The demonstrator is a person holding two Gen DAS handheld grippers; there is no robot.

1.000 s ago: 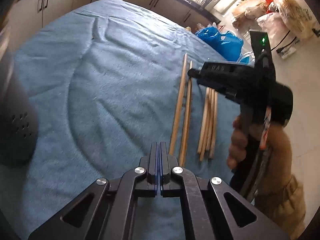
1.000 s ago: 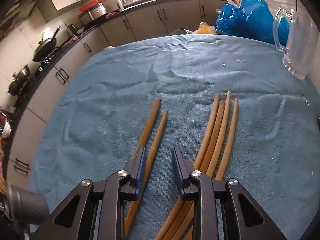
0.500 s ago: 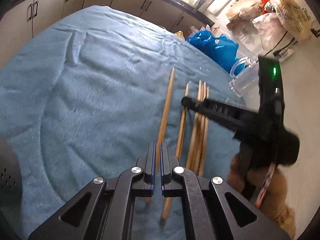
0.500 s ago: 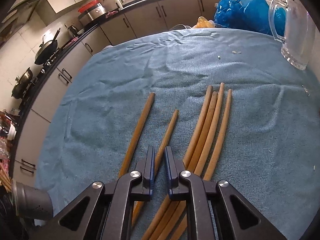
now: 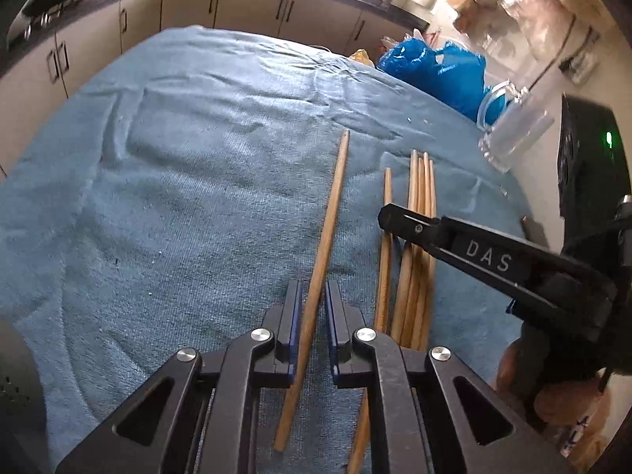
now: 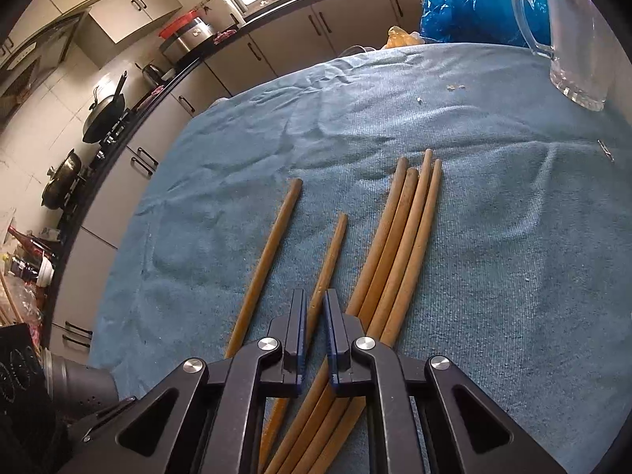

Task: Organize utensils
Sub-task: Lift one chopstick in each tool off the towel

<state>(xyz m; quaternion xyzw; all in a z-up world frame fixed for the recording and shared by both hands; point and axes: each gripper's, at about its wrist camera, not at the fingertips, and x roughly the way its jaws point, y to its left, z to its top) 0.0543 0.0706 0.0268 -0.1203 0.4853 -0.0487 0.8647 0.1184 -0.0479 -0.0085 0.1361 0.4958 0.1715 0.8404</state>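
The left gripper straddles 1 stray chopstick, jaws just opening, pads not visibly pressing. The right gripper pinches another chopstick, likely to join the 4 bundled chopsticks.

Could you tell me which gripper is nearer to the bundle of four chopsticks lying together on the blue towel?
Right. The right gripper is shut on the single chopstick right beside the bundle. The left gripper straddles the outer lone chopstick, one chopstick further from the bundle.

White raised letters "DAS" on the black arm of the right tool, just right of the bundled chopsticks, no other text legible
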